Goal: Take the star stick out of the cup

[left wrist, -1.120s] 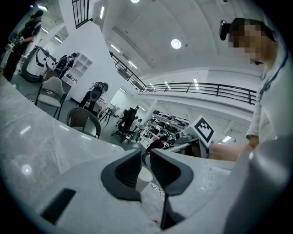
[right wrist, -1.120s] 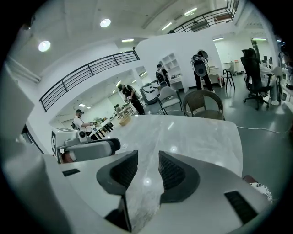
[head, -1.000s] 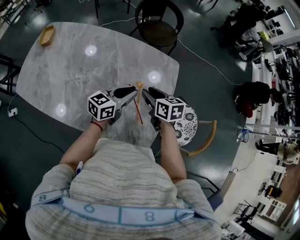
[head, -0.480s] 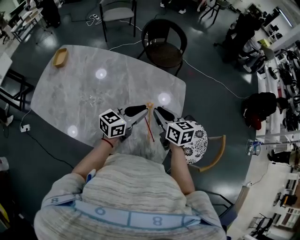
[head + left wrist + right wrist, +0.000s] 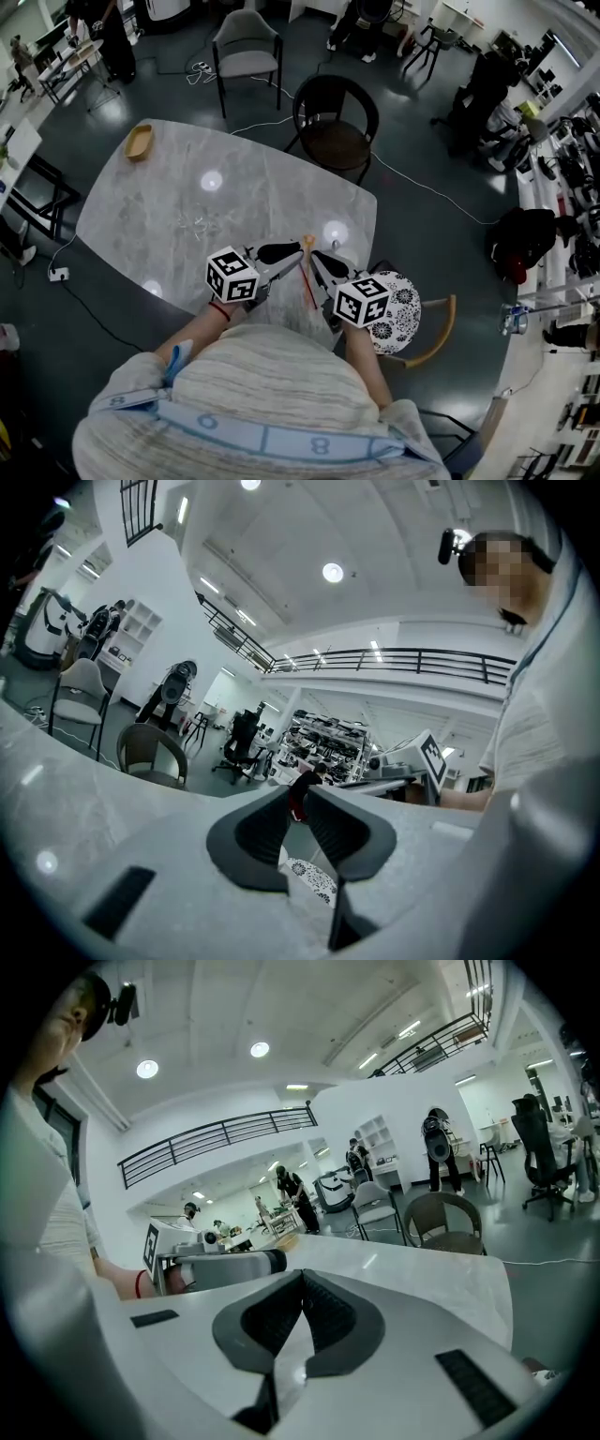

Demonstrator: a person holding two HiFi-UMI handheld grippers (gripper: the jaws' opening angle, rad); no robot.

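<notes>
- Tray [image 5: 139, 142]: small and tan, at the far-left corner of the tabletop, near the rim and well apart from the left tool.
- Tabletop [image 5: 234, 216]: grey marbled slab with rounded corners. A broad open surface lies left of and beyond both tools. The near edge sits just behind them at the person's body, and the right edge is just past the right tool.
- Left tool [image 5: 296, 248] [image 5: 298, 791]: hovers over the near right part of the slab. The jaws are released to a thin slit with nothing in it.
- Star stick [image 5: 310, 277]: red shaft between the two tools in the head view, with the star end pointing away from the person. It appears to lie on the tabletop beneath them, and neither tool grips it.
- Right tool [image 5: 316, 256] [image 5: 302, 1275]: just right of the stick. The jaws have just closed, clenched tip to tip on nothing.
- Patterned chair [image 5: 401, 309]: just right of the right tool, off the slab's edge.
- Dark chair [image 5: 335, 141]: beyond the far edge, well apart.
</notes>
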